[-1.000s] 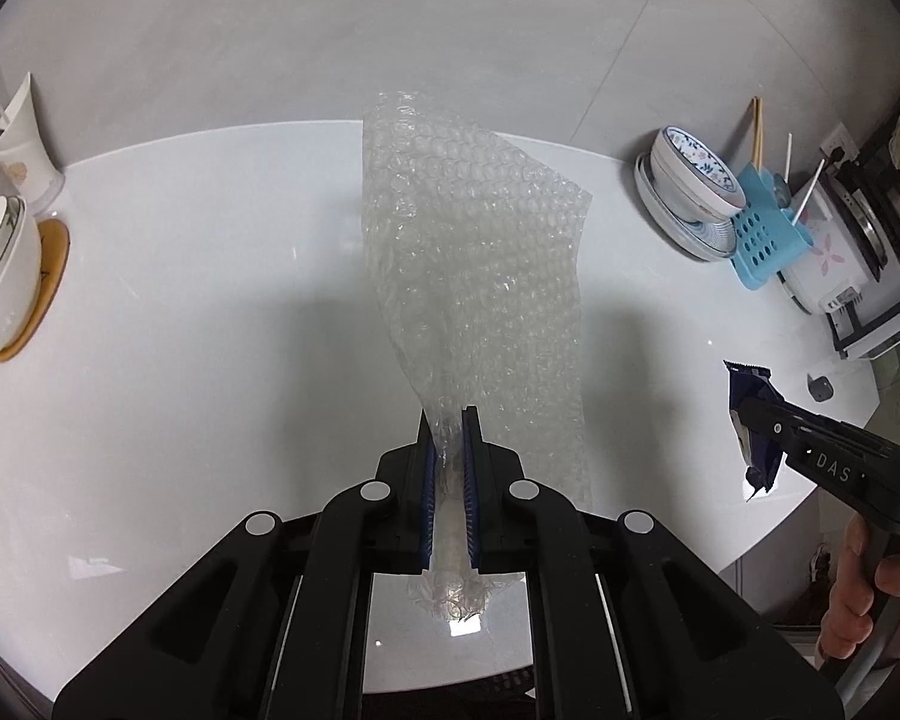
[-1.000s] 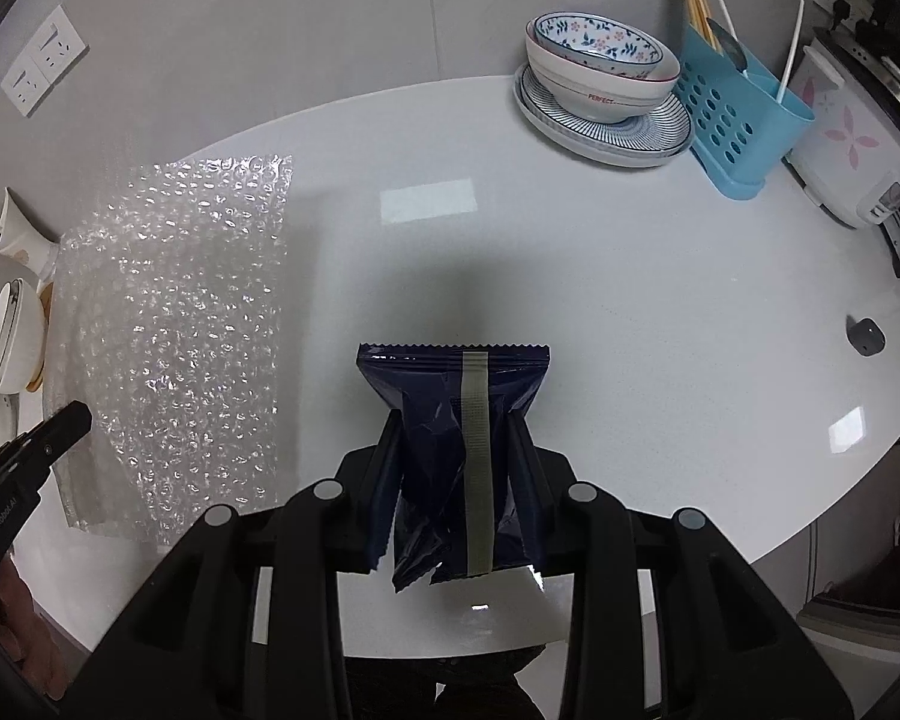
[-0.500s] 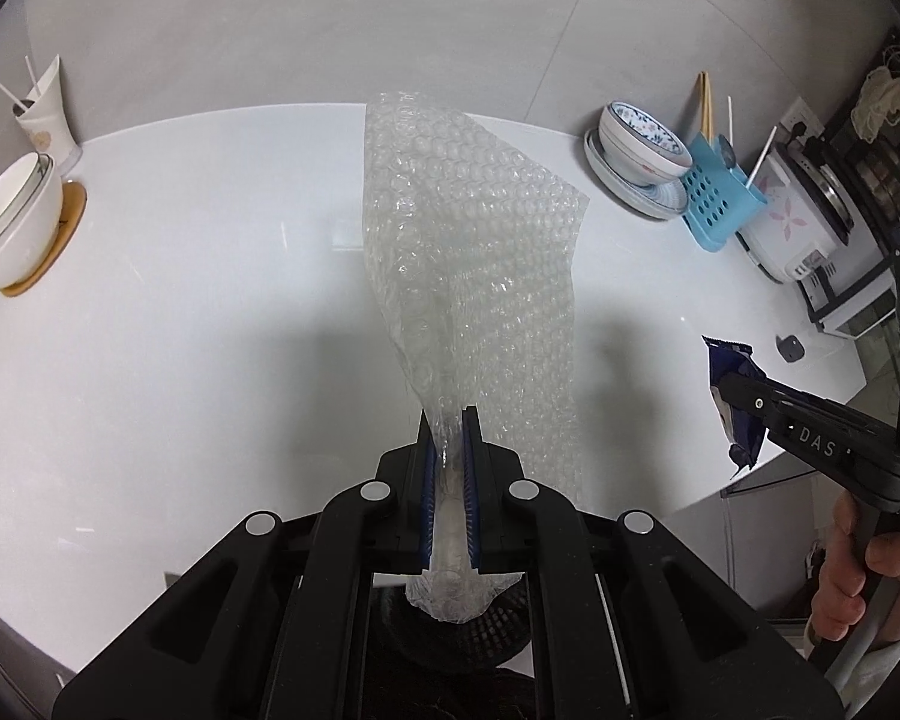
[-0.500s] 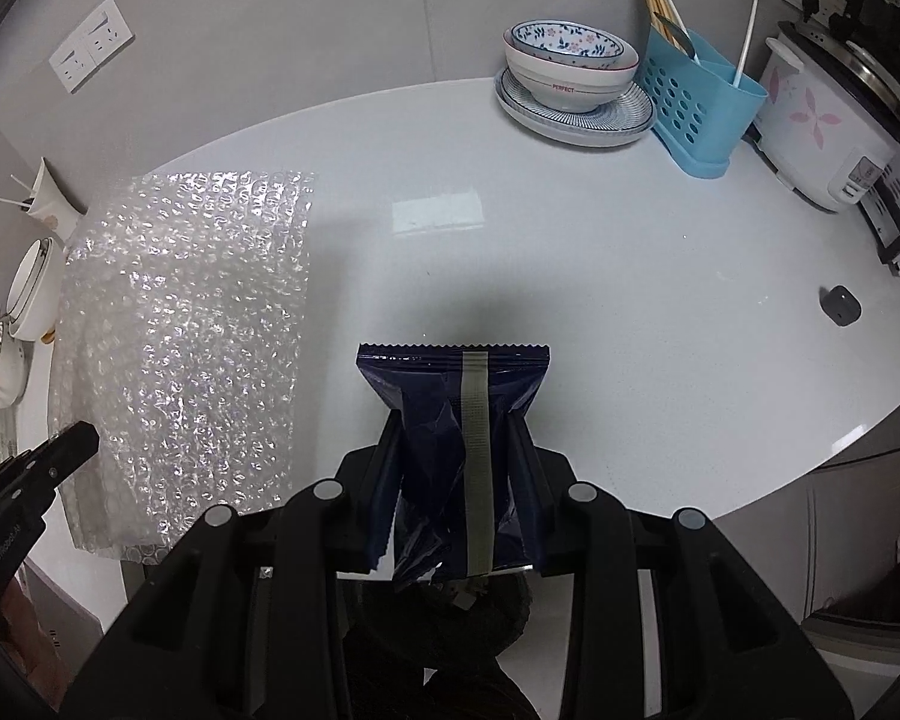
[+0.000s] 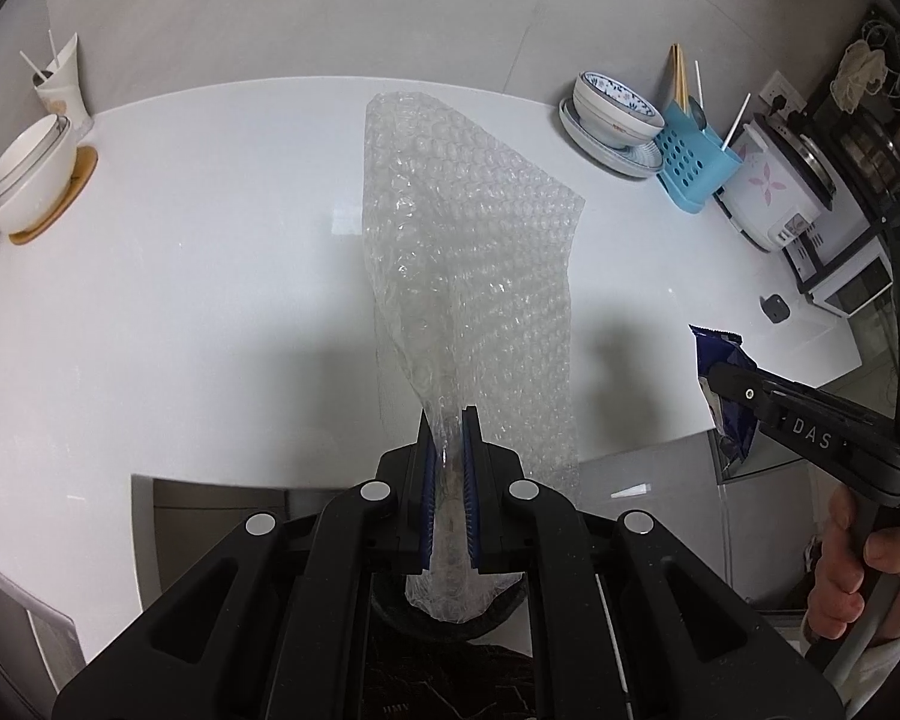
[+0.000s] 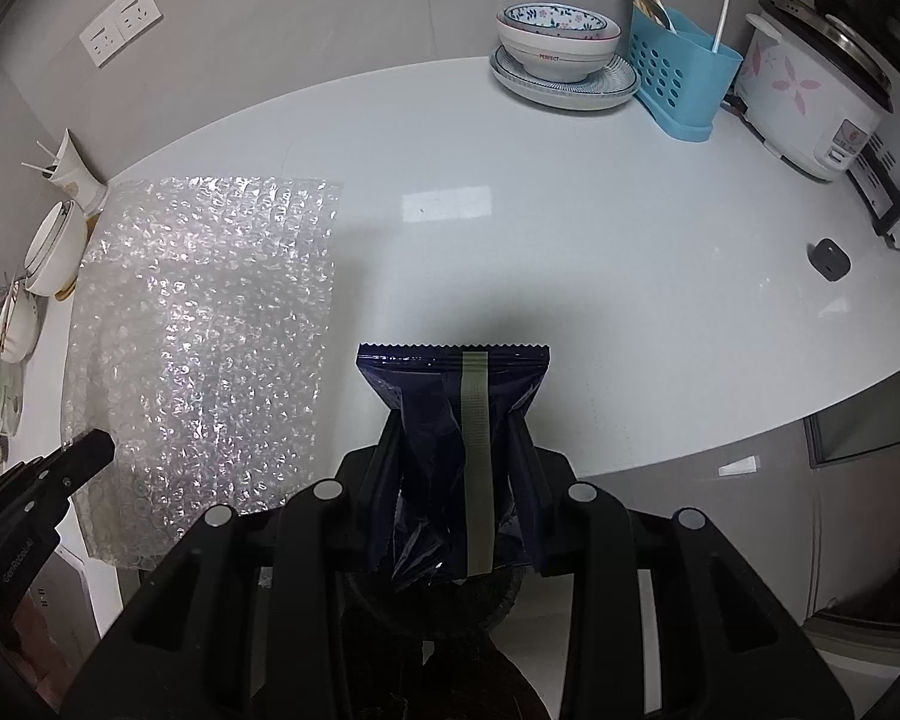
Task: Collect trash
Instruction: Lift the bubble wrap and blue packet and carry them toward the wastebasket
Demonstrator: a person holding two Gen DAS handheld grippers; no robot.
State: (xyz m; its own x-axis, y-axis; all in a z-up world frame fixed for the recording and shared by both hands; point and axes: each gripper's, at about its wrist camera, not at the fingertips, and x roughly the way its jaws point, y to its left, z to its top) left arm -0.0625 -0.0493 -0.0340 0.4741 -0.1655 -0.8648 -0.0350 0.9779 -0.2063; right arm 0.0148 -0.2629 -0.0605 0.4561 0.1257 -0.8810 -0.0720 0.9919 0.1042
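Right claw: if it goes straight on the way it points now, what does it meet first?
Probably the white table. The right claw, shut on the dark blue wrapper, points down at a bare stretch of it; nothing else shows in that line, though depth is unclear.

Black left gripper (image 5: 448, 420), blue pads (image 5: 427, 480), silver screws, "DAS" lettering.

Both views ride on hand-held grippers, looking steeply down along the fingers at a white table (image 5: 180, 276) from just past its near edge. The left wrist view faces the table's middle and catches the right gripper (image 5: 727, 381) at its right side. The right wrist view sits further right, with the left gripper (image 6: 93, 446) at its left edge. Both share the table and blue rack (image 6: 681, 78).
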